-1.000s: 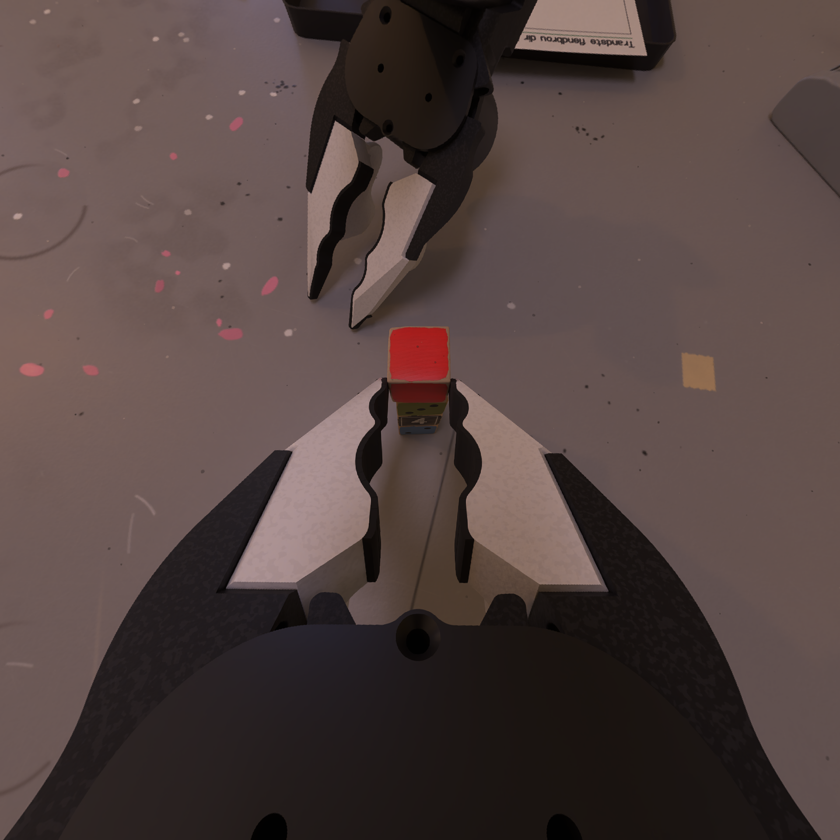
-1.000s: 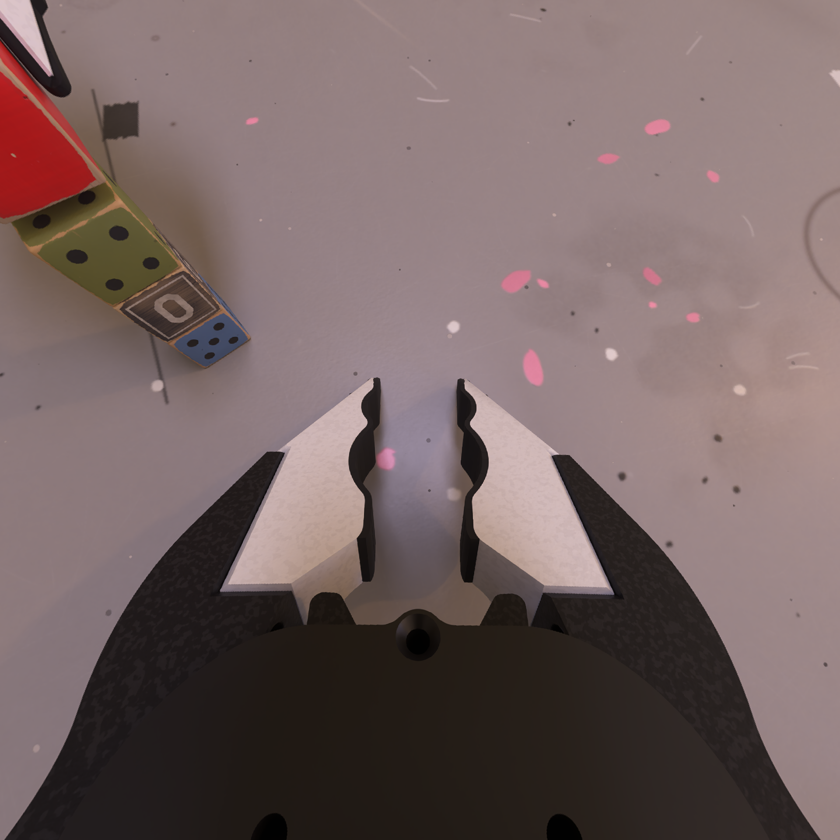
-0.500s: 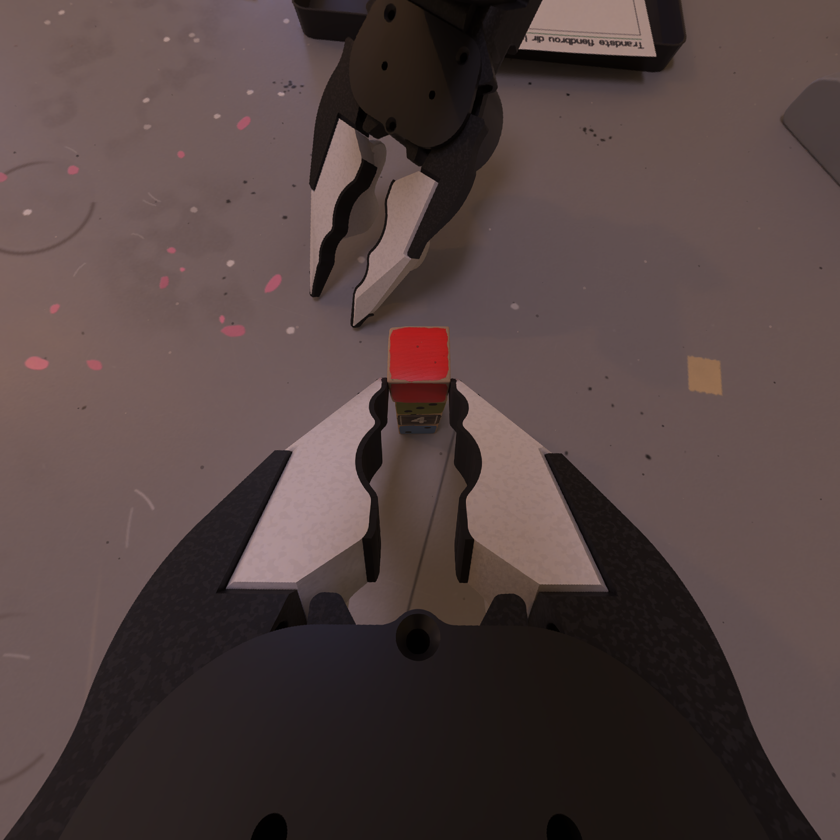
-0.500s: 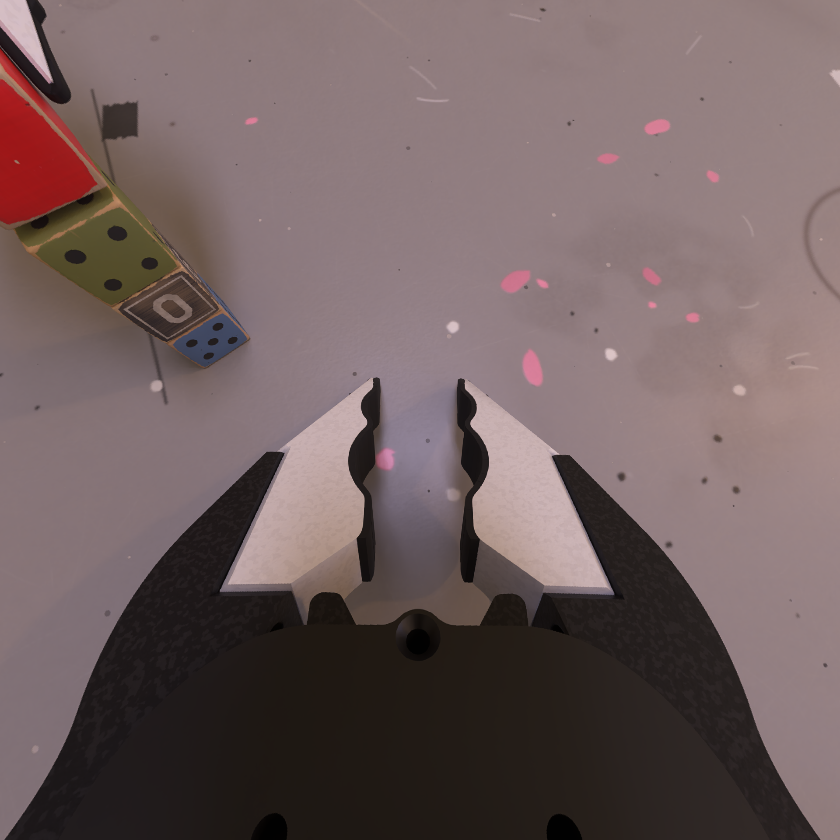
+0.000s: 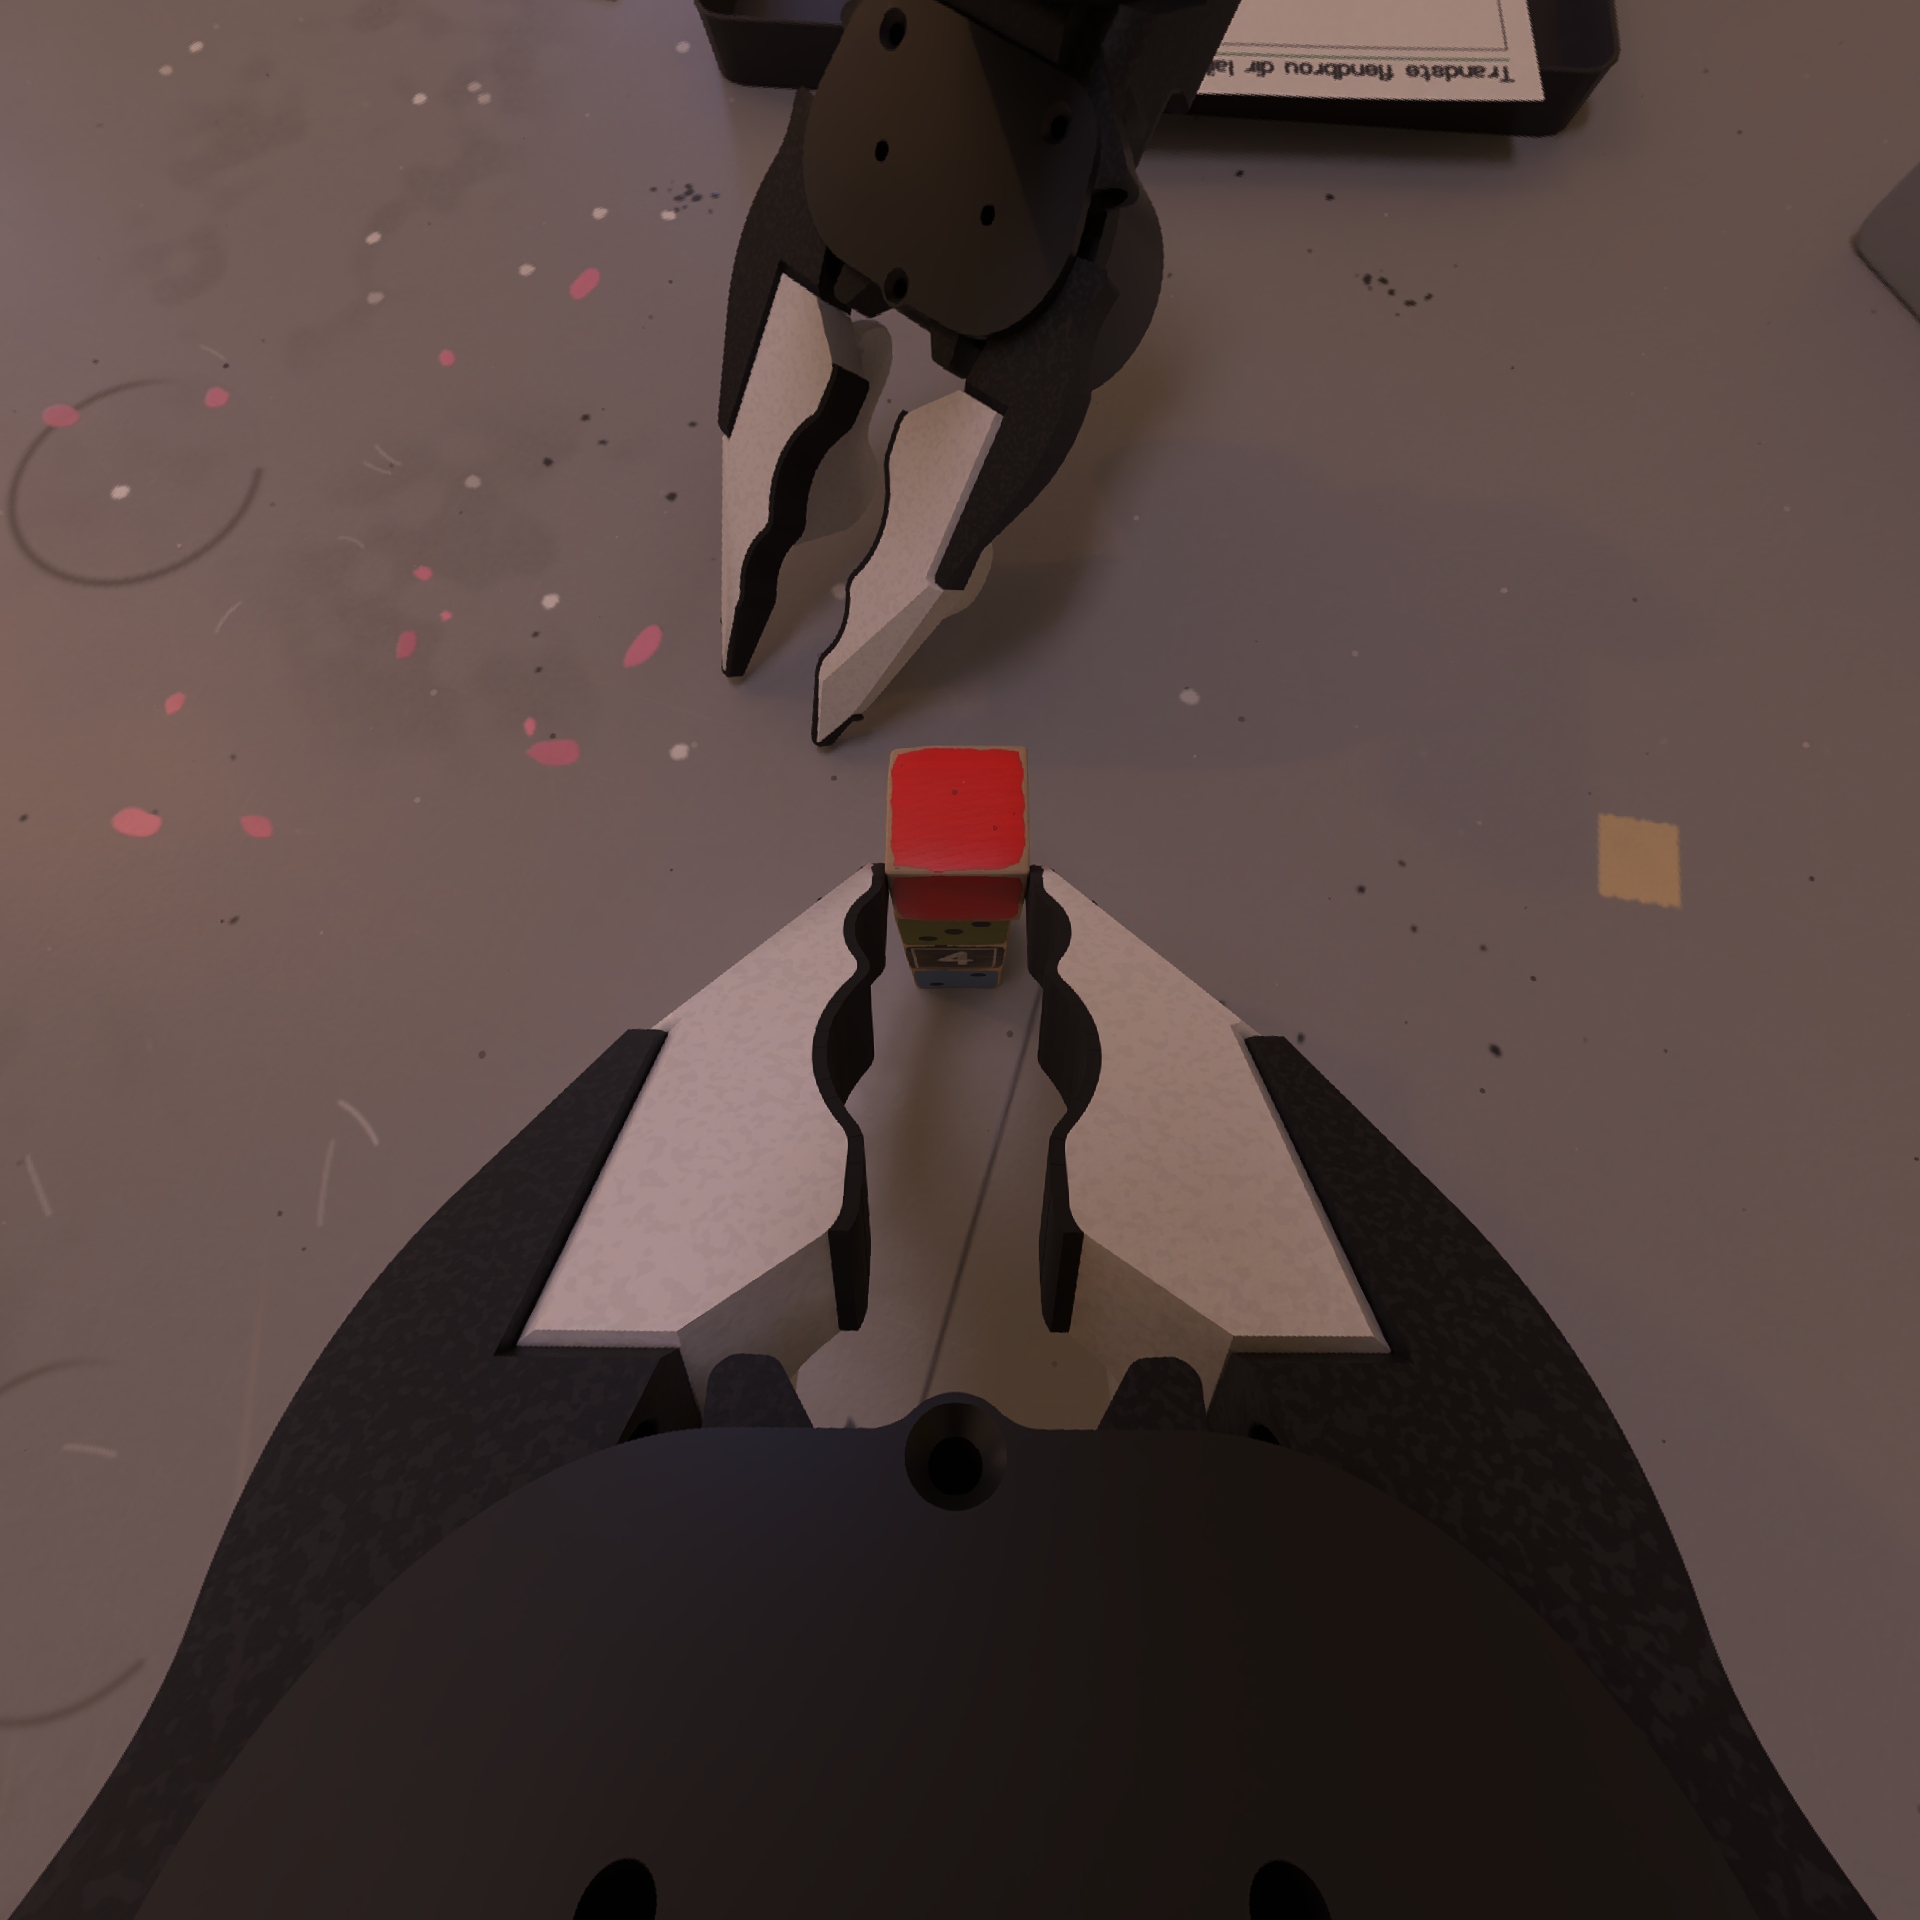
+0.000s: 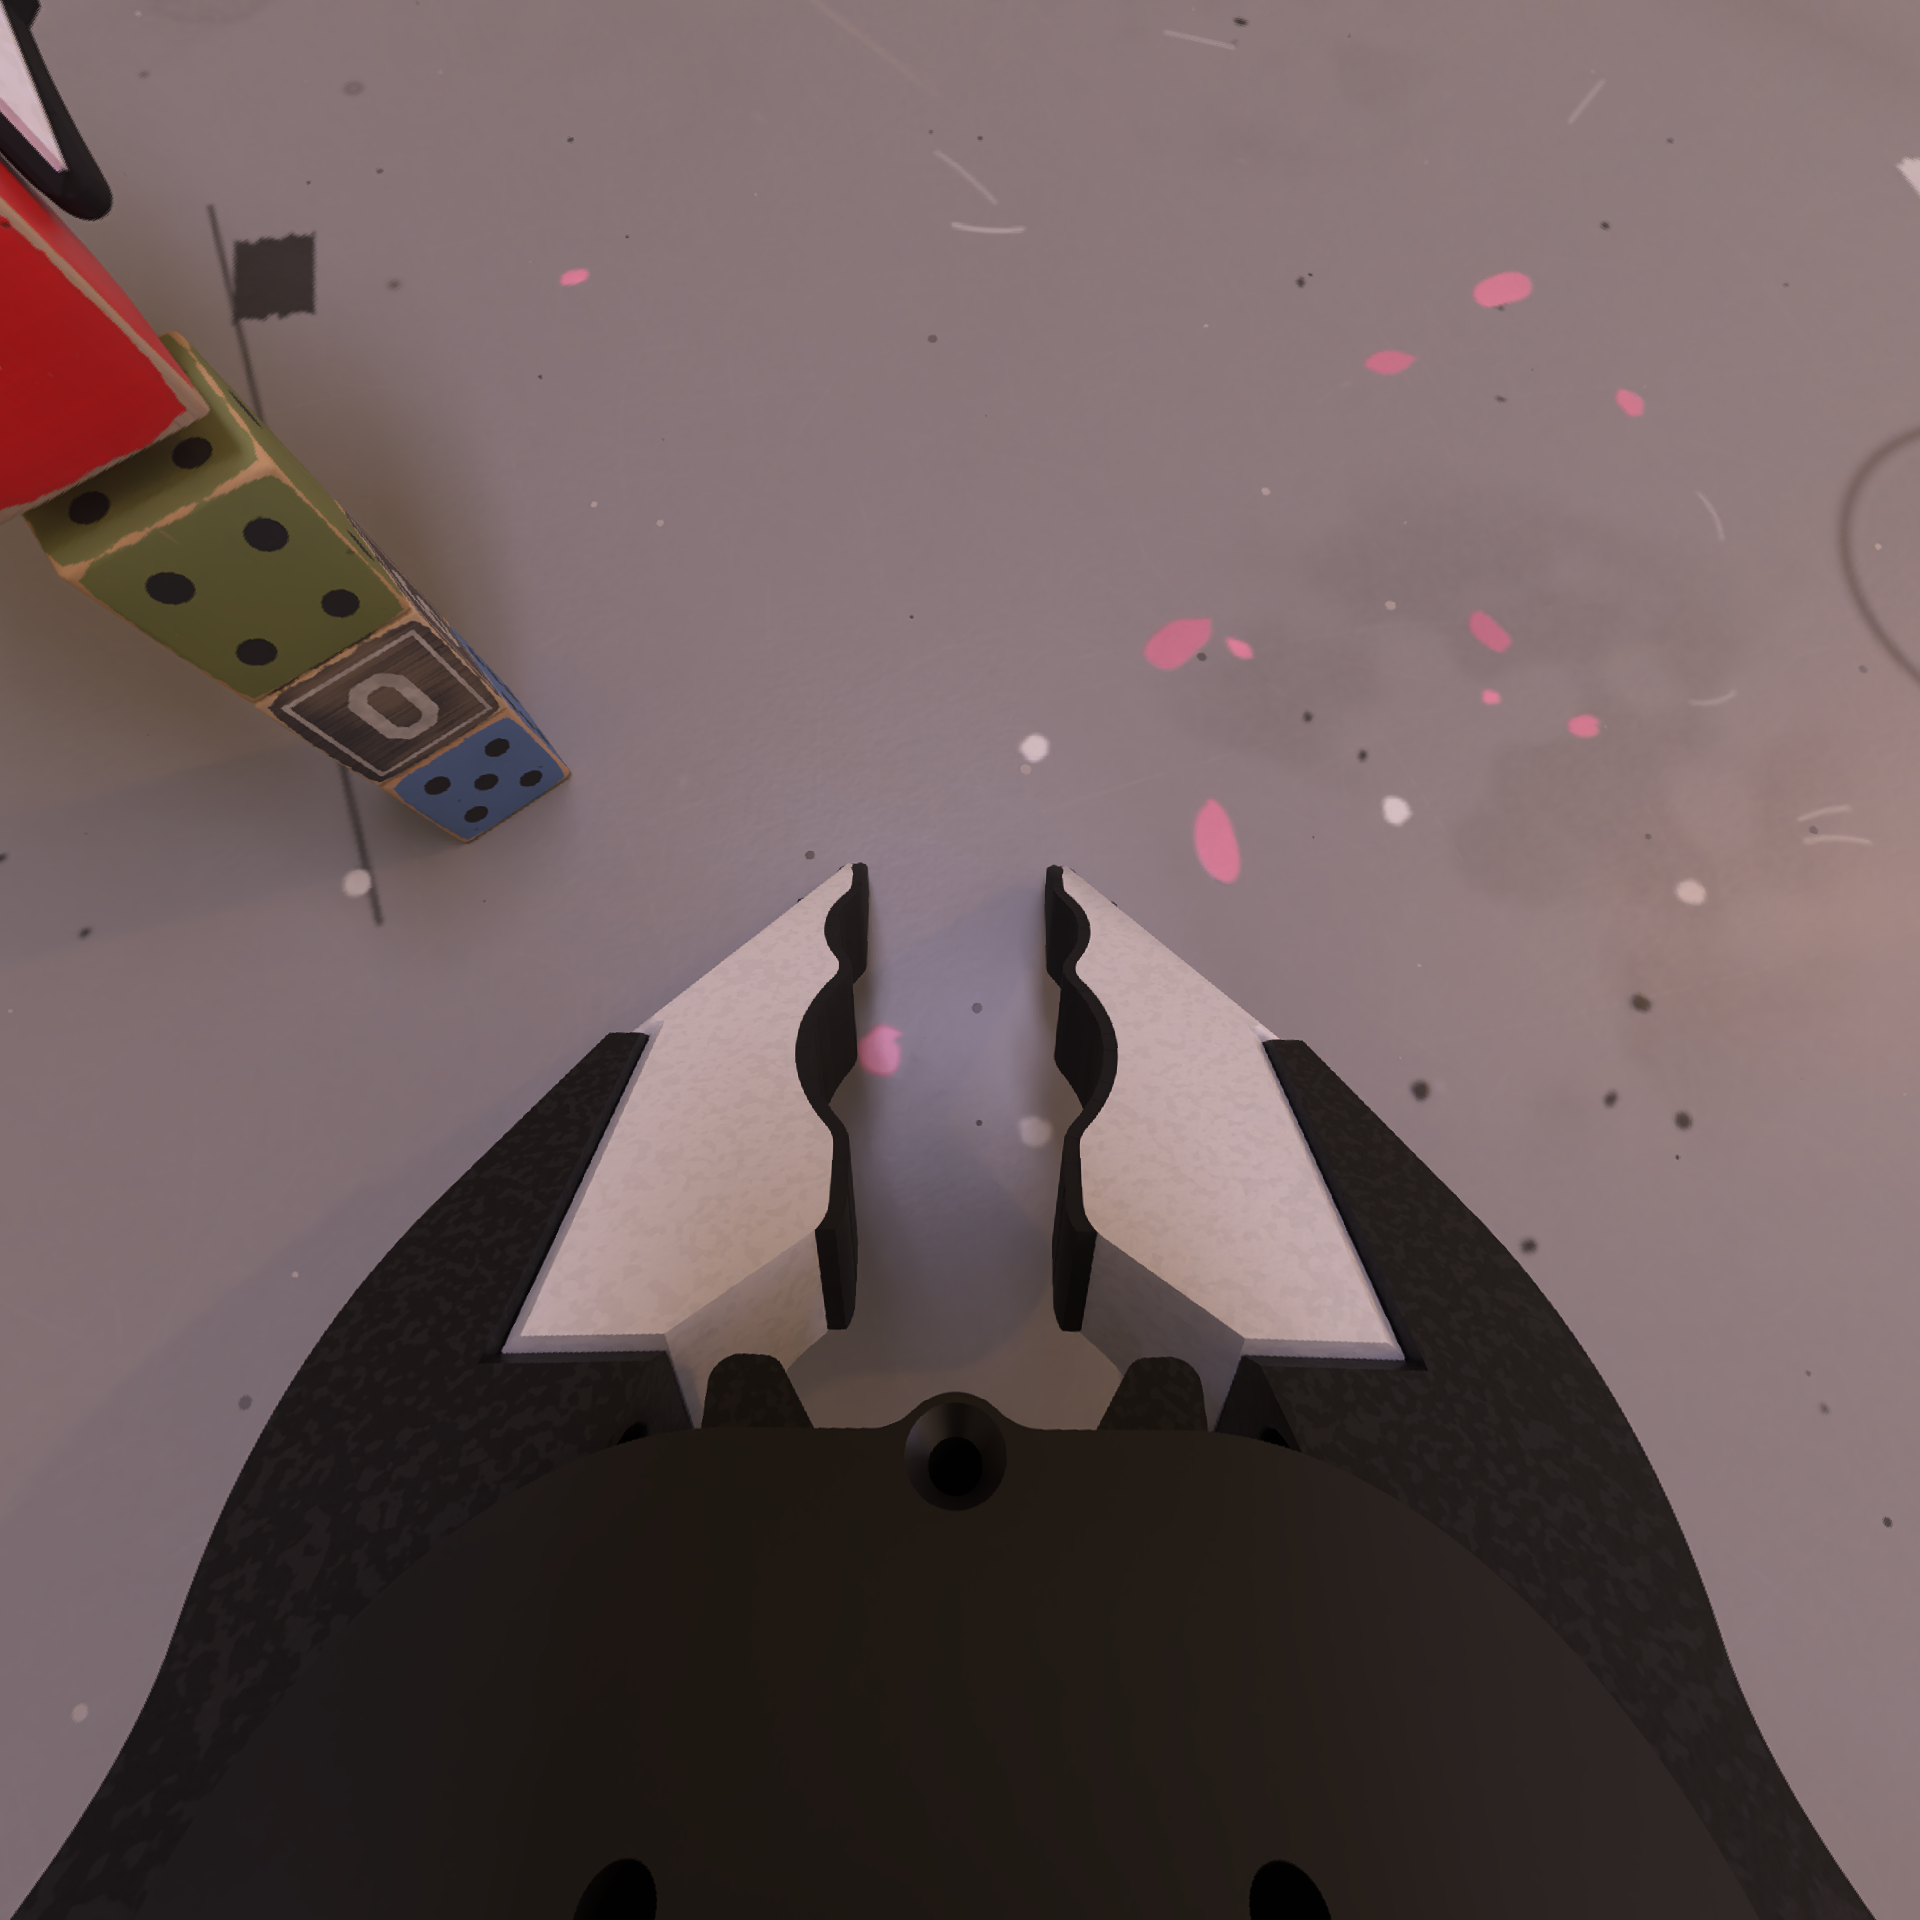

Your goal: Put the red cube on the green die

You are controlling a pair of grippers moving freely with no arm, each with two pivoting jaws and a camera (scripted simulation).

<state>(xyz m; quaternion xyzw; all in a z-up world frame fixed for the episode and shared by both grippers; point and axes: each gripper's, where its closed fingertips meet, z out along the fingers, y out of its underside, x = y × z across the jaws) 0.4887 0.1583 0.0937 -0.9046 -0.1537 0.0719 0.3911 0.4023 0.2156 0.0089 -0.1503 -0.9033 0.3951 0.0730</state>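
Observation:
The red cube [image 5: 958, 810] sits on top of a stack: the green die [image 5: 951, 931], a dark numbered block [image 5: 956, 958] and a blue die [image 5: 956, 979] at the bottom. My left gripper [image 5: 956, 883] is shut on the red cube, one fingertip against each side. In the right wrist view the stack leans in at the top left: red cube [image 6: 62, 343], green die [image 6: 223, 561], numbered block [image 6: 390, 707], blue die [image 6: 478, 784]. My right gripper [image 6: 956, 883] is open and empty, right of the stack; it also shows in the left wrist view [image 5: 781, 704], just behind the stack.
A black tray [image 5: 1558, 104] with a white sheet lies at the far edge. A grey object [image 5: 1896, 260] shows at the right edge. A tan patch [image 5: 1638, 860] and pink and white specks mark the grey table.
In the left wrist view the table, tray and right gripper have slid slightly down the frame, while the cube and stack stay between my fingers. The right gripper has not visibly moved.

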